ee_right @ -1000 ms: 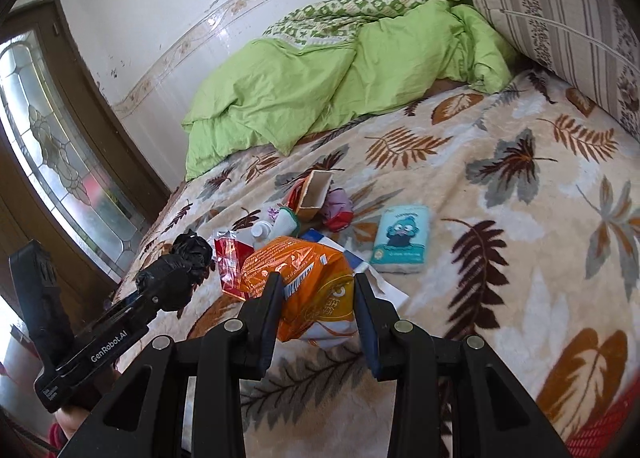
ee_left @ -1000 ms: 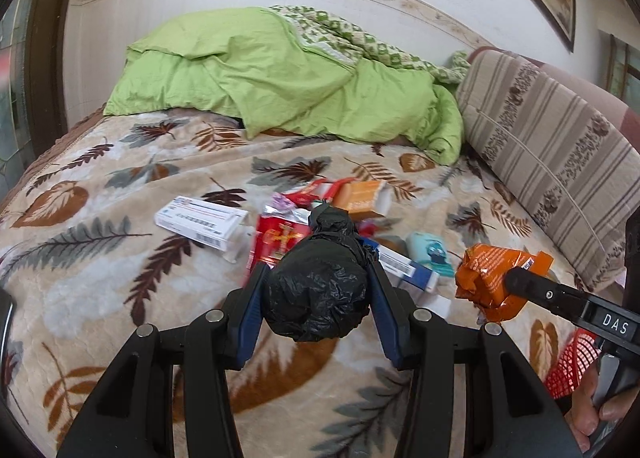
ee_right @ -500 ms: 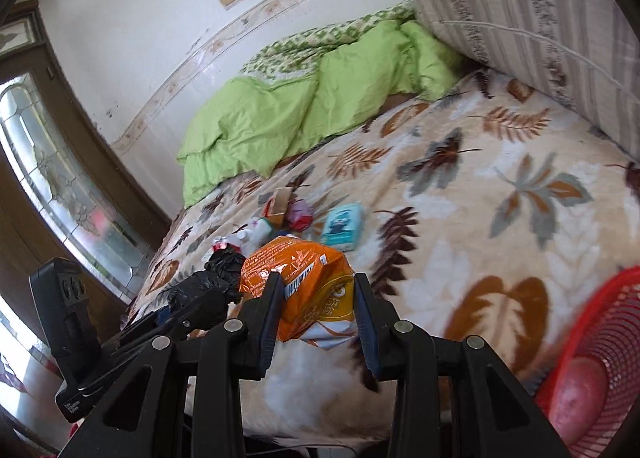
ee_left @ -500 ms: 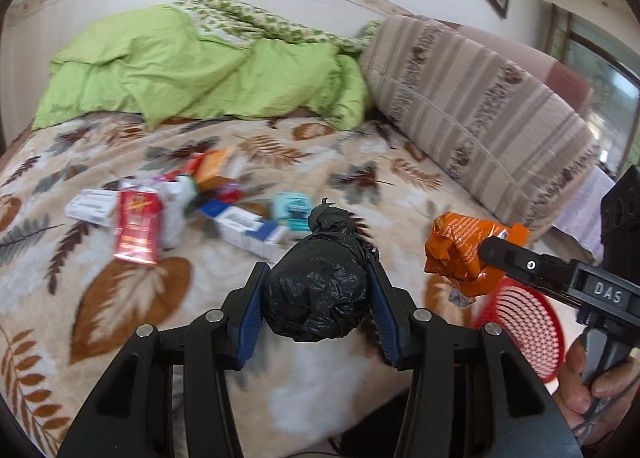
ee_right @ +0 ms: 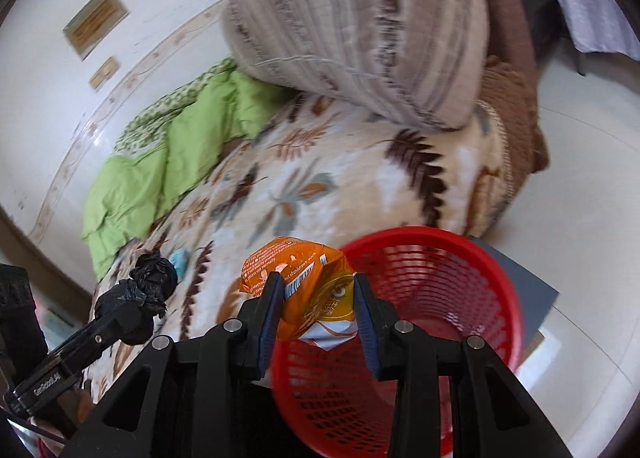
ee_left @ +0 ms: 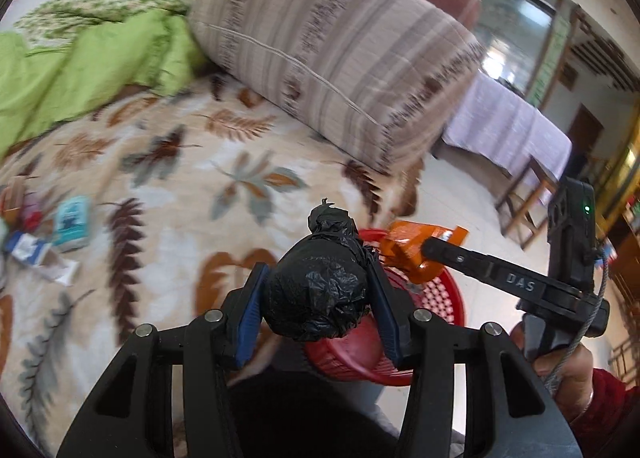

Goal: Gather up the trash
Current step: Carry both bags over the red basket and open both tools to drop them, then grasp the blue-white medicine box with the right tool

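The orange wrapper (ee_right: pixel 304 290) hung over the near rim of the red basket (ee_right: pixel 460 250), between the right gripper's (ee_right: pixel 316 306) opening jaws. I judged it could snag there and drop outside. My left gripper (ee_left: pixel 316 298) pinched the black bag (ee_left: pixel 316 294), short of the basket, risking a collision.
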The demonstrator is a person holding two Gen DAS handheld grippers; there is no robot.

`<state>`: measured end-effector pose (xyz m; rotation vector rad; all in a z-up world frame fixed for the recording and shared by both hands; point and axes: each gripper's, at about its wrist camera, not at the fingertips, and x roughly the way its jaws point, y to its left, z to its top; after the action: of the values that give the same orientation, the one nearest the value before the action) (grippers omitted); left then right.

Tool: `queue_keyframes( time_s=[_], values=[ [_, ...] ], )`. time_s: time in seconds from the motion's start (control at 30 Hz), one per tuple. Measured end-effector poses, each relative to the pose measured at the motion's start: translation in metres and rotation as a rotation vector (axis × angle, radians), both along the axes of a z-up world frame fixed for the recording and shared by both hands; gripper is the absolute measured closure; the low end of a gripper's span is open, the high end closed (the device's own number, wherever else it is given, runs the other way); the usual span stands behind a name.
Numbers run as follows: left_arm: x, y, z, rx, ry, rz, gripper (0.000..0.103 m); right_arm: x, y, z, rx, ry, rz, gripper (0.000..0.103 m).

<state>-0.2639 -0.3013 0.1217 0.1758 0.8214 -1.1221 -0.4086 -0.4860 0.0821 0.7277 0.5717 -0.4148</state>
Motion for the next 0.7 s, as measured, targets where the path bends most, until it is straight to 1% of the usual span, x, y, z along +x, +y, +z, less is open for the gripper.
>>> queue_keyframes(
  time_s=[0.03, 0.07, 0.1, 0.13, 0.17, 0.3, 0.33, 0.47, 0.6, 0.7],
  values=[
    [-0.006, -0.012, -0.003, 0.012, 0.009, -0.022, 0.054, -0.005, -0.005, -0.001, -0.001, 0.007, -0.019, 0.061],
    [-0.010, -0.021, -0.004, 0.022, 0.011, -0.038, 0.052, -0.009, -0.009, -0.001, 0.001, 0.009, -0.038, 0.053],
    [-0.013, -0.025, -0.004, 0.027, 0.007, -0.044, 0.049, -0.014, -0.013, 0.000, 0.007, 0.002, -0.053, 0.050],
    [-0.016, -0.029, -0.004, 0.035, -0.003, -0.047, 0.039, -0.018, -0.017, 0.000, 0.011, -0.008, -0.065, 0.045],
    [-0.018, -0.030, -0.004, 0.040, -0.012, -0.043, 0.034, -0.021, -0.020, 0.003, 0.007, -0.012, -0.079, 0.044],
    [-0.013, -0.023, 0.002, 0.031, -0.018, -0.010, 0.034, -0.027, -0.024, 0.012, -0.024, -0.021, -0.083, 0.042],
    [-0.011, -0.020, 0.003, 0.027, -0.016, -0.001, 0.034, -0.027, -0.022, 0.014, -0.029, -0.022, -0.076, 0.040],
    [0.005, 0.010, 0.012, 0.011, -0.028, 0.062, 0.033, -0.015, -0.008, 0.019, -0.030, -0.034, -0.022, 0.037],
    [0.020, 0.045, 0.014, 0.020, -0.056, 0.130, 0.032, 0.016, 0.018, 0.025, -0.049, -0.027, 0.081, 0.036],
    [0.039, 0.079, 0.009, 0.025, -0.037, 0.197, 0.032, 0.050, 0.045, 0.028, -0.071, -0.015, 0.187, 0.036]
  ],
)
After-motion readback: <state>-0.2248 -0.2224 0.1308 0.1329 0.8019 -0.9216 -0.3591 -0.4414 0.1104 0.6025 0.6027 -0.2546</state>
